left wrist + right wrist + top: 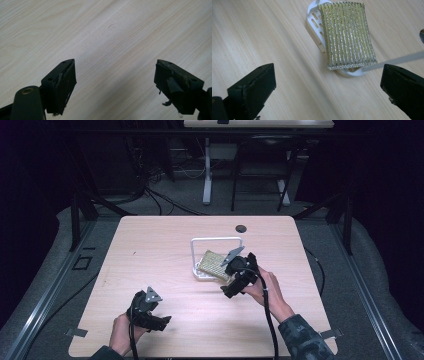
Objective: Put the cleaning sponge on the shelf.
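Note:
A gold-and-silver scouring sponge [214, 263] [347, 35] leans on a white slotted rack [201, 275] [313, 18] near the table's middle. A thin white wire frame [216, 239] [398, 59] rises from the rack. My right gripper [231, 276] [328, 66] is held just to the right of the sponge. It points at the sponge, and its jaws stand wide open with nothing between them. My left gripper [155, 317] [115, 61] rests near the front left of the table over bare wood. Its jaws are apart and empty.
The light wooden table [150, 255] has a dark round hole [241, 228] near its far edge. Beyond it stand another table's white leg [206, 170] and floor cables [160, 200]. Metal rails [45, 295] run along both sides of the table.

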The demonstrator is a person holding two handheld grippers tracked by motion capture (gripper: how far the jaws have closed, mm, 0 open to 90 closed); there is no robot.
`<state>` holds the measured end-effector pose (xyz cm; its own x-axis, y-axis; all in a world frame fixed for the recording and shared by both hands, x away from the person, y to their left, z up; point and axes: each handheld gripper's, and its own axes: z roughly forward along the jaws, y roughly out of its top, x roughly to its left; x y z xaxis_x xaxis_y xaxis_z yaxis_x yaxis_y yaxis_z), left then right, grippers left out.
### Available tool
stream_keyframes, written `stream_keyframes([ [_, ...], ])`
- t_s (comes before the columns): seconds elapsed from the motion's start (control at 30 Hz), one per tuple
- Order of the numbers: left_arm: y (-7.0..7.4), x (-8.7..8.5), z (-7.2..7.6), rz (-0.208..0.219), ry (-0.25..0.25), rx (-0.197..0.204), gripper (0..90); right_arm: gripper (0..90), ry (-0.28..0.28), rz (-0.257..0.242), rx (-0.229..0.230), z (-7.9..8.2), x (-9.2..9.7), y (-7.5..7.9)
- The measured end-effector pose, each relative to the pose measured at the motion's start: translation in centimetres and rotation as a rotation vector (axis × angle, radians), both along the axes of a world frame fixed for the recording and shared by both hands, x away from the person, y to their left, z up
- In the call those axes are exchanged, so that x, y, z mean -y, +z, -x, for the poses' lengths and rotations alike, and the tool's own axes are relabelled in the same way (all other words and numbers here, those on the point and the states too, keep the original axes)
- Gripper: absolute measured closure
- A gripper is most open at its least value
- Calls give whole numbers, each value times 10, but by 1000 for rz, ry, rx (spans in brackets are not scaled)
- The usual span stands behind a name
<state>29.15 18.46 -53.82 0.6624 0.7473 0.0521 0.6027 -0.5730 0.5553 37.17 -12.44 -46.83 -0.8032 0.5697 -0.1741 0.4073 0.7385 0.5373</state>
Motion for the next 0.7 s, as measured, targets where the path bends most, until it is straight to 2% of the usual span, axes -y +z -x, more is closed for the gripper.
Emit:
stream_keyframes([
  [0.17,0,-1,-1,-1,-1,-3,177,0,-24,7,11,9,16,3],
  [0.57,1,-1,-2,0,-6,1,173,0,-111,27,-4,26,55,-12],
  [0.63,1,-1,-2,0,-1,3,173,0,-119,4,-11,30,62,-13],
  [0.7,1,-2,-1,0,-1,5,172,0,-134,4,-14,36,69,-14],
])
